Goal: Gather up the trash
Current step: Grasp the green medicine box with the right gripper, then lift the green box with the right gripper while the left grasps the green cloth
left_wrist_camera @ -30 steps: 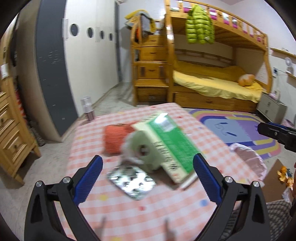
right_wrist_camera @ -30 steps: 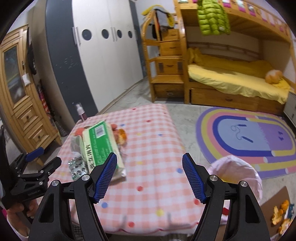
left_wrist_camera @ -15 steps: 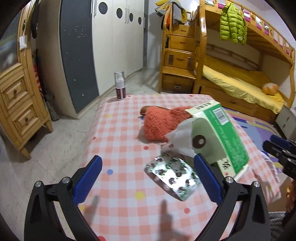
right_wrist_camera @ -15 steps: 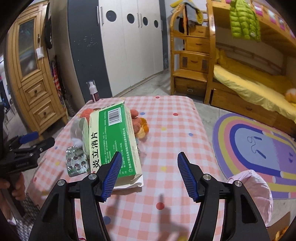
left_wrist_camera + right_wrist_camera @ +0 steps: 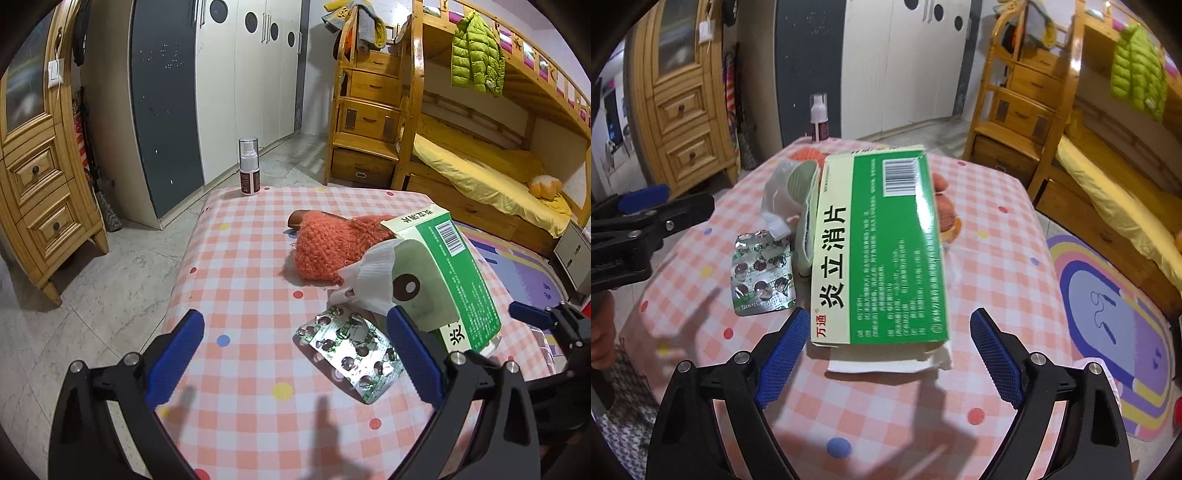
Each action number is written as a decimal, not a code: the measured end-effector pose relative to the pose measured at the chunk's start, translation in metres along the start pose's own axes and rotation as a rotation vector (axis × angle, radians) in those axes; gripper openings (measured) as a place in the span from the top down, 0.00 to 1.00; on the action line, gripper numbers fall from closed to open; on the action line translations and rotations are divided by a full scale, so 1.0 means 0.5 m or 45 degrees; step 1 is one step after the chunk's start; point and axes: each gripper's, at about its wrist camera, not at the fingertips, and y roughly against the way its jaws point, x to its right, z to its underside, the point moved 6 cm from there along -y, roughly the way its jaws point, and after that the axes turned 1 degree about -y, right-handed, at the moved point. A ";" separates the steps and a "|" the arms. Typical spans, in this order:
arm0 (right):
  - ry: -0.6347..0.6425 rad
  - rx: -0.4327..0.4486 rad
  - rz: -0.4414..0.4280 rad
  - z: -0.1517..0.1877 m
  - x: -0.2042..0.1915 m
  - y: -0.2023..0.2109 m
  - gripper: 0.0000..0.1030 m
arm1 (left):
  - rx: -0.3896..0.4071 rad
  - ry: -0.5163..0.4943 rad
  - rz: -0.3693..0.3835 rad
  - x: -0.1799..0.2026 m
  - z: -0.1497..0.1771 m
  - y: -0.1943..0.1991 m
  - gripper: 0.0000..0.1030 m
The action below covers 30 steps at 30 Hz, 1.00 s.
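Child's bedroom (home): bunk bed (image 5: 480, 162), wardrobe (image 5: 221, 74), rug (image 5: 1115, 314).

Spray bottle (image 5: 248, 166): upright at the table's far edge, ahead of the left gripper.
Table (image 5: 243, 258): pink checked cloth with coloured dots, under both grippers.
Wardrobe (image 5: 221, 74): white and grey doors, beyond the table.
Wooden cabinet (image 5: 40, 177): far left of the left gripper.
Bunk bed (image 5: 480, 166): ahead to the right, yellow sheets.
Green jacket (image 5: 476, 59): hanging on the top bunk.
Rug (image 5: 1108, 317): striped, right of the right gripper.
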 end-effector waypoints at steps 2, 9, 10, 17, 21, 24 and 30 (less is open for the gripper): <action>0.008 -0.018 0.003 -0.004 -0.007 -0.011 0.14 | -0.001 0.002 -0.002 -0.001 -0.001 0.000 0.07; 0.052 -0.065 0.045 0.001 -0.021 -0.035 0.20 | 0.011 -0.020 0.011 -0.008 0.005 0.005 0.07; 0.050 -0.070 0.044 0.002 -0.021 -0.034 0.20 | 0.015 -0.028 0.012 -0.007 0.007 0.007 0.07; 0.000 -0.005 0.055 0.011 -0.001 0.015 0.27 | 0.027 -0.085 0.048 0.017 0.017 0.019 0.07; -0.100 0.093 0.059 0.010 0.040 0.065 0.27 | 0.017 -0.129 0.116 0.050 0.023 0.020 0.11; -0.166 0.166 0.125 0.010 0.080 0.095 0.26 | 0.012 -0.160 0.162 0.088 0.027 0.016 0.11; -0.259 0.186 0.188 0.017 0.133 0.108 0.25 | -0.024 -0.209 0.153 0.147 0.035 -0.012 0.09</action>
